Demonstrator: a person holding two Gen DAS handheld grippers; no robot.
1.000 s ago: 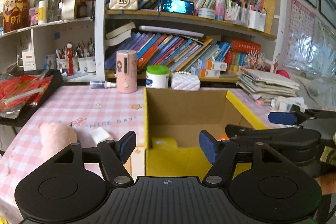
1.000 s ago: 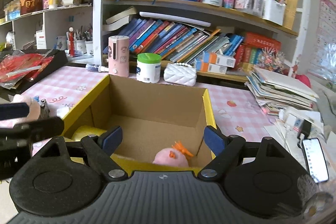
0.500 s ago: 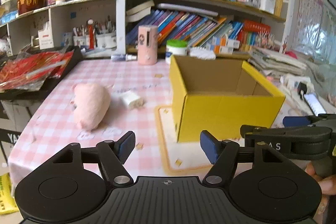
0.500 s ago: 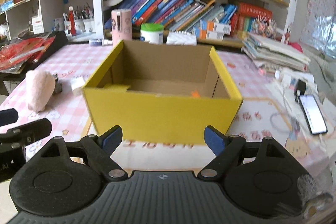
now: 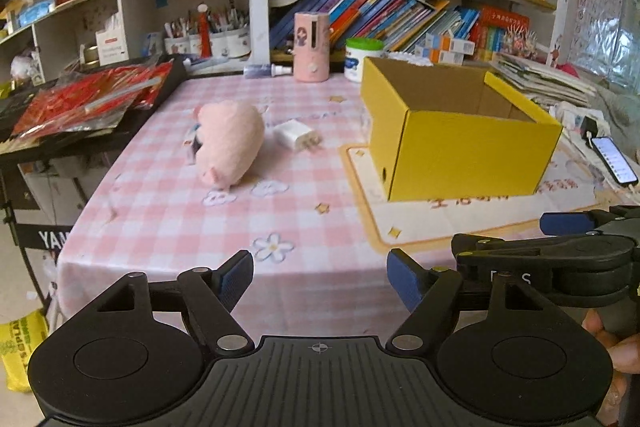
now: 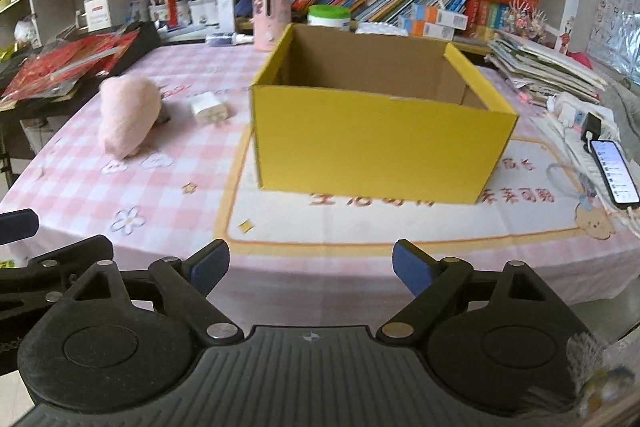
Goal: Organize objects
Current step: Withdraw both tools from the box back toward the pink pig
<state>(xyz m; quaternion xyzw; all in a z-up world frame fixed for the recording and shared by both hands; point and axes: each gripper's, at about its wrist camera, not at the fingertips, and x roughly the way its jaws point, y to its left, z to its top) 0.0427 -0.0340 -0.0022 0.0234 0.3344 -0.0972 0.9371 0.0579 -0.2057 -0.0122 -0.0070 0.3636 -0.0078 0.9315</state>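
A yellow cardboard box (image 5: 460,151) (image 6: 376,143) stands open-topped on a pink checked tablecloth; what lies inside is hidden by its walls. Left of it lie a pink plush toy (image 5: 228,139) (image 6: 128,113) and a white charger plug (image 5: 298,135) (image 6: 208,107). My left gripper (image 5: 320,281) hangs off the table's front edge, its jaws opening with nothing between them. My right gripper (image 6: 310,267) is likewise back from the box, jaws opening and empty. The right gripper's side (image 5: 560,259) shows at the right of the left wrist view.
A pink cylinder (image 5: 311,47), a green-lidded jar (image 5: 362,57) and full bookshelves stand behind the box. Red packets on a black tray (image 5: 88,103) lie at the left. A phone (image 6: 614,173) on a cable and stacked papers (image 6: 540,67) sit to the right.
Both grippers have pulled back from over the box to beyond the table's front edge and sunk a little. Their jaws have widened slightly. The box's contents have gone out of sight.
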